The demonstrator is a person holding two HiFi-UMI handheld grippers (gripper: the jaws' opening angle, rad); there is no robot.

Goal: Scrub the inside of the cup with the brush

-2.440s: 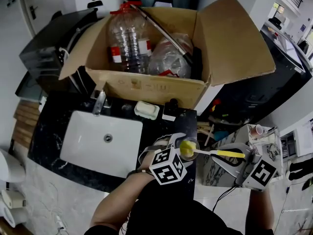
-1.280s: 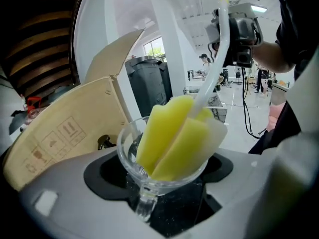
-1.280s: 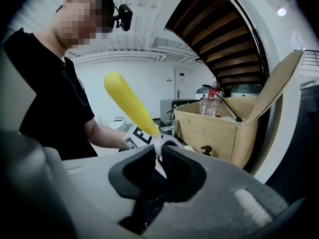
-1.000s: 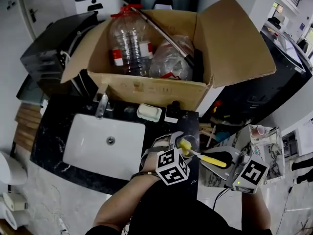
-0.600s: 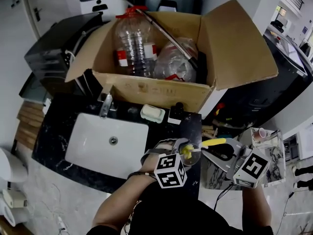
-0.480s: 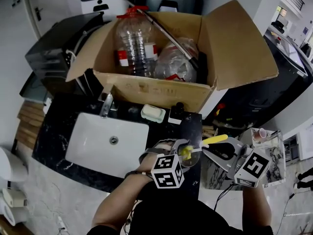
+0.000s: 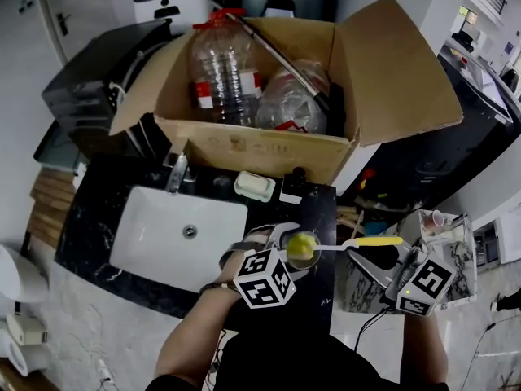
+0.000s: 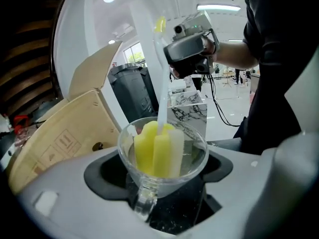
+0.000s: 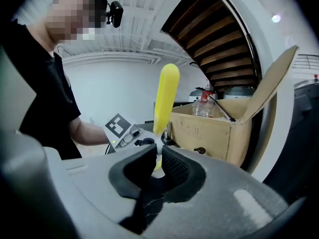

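Cardboard box (image 7: 269,80), flaps open and filled with plastic bottles, stands at the far side of the dark counter (image 7: 98,210). White sink (image 7: 175,239) lies to the left of the work.

Left gripper (image 7: 286,249) holds the glass cup (image 7: 303,251) in the air over the near right part of the counter, right of the sink. Its jaws are drawn in to the cup's width and clamp the lower body, with the cup handle towards the camera.

Right gripper (image 7: 376,251) has its jaws almost together, pinched on the thin white shaft of the brush (image 7: 358,242), just beside the yellow grip.

Yellow sponge head (image 8: 157,151) sits inside the cup, filling most of the bowl and touching the glass.

Assessment: the scrubbing step is in hand, with the head fully seated. The next move calls for twisting or stroking the head against wall and base while the left gripper keeps the cup steady. The narrow shaft may turn in the pinch.
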